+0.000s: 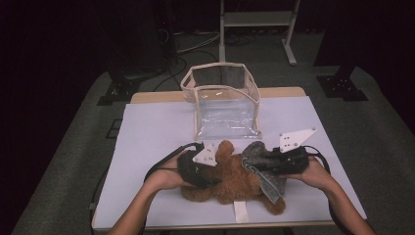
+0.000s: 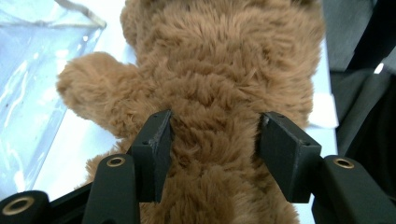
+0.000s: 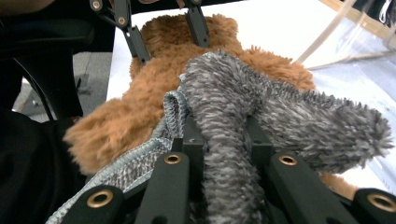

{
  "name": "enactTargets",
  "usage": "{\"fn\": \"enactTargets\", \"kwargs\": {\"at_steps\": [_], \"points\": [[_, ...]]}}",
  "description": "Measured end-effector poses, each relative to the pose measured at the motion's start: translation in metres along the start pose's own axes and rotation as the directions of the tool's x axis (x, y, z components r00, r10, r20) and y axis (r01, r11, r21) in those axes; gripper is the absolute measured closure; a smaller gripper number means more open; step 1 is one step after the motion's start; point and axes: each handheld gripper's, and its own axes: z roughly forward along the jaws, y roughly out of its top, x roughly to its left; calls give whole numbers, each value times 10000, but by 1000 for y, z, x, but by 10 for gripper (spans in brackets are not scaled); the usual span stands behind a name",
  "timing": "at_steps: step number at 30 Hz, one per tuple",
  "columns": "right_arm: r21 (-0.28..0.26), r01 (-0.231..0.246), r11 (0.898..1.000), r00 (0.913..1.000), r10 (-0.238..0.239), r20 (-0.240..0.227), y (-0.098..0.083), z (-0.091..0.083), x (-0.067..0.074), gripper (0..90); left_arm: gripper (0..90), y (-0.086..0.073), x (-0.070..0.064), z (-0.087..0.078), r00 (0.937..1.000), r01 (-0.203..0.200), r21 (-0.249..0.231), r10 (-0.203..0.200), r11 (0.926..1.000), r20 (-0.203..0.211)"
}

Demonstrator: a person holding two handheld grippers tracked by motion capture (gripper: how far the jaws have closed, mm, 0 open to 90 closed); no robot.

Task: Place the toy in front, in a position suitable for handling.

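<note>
shaggy brown plush bear [image 2: 219, 70], fuzzy grey cloth [image 3: 243, 102]

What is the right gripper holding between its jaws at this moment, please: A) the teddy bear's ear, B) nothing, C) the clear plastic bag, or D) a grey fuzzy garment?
D: in the right gripper view, the right gripper pinches the grey fuzzy garment, draped over the brown teddy bear.
</note>
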Motion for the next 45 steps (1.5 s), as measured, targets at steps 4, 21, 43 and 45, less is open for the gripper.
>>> {"fn": "enactTargets", "kwargs": {"at_steps": [4, 21, 43, 45], "points": [[-115, -138, 9998, 9998, 140, 170, -7, -13, 0, 753, 452, -3, 0, 1, 9999, -102, 98, 102, 9999, -61], [617, -990, 9932, 9938, 955, 570, -55, -15, 0, 752, 446, -7, 0, 0, 10000, -10, -130, 9, 9999, -67], [1351, -3079, 9418, 9218, 2601, 2875, -129, -88, -5, 730, 379, -11, 2, -12, 9990, 428, -1677, -407, 9849, 160], [1514, -3195, 9354, 9181, 2660, 2939, -133, -90, -5, 726, 372, -11, 2, -16, 9991, 432, -1815, -416, 9824, 126]]}}
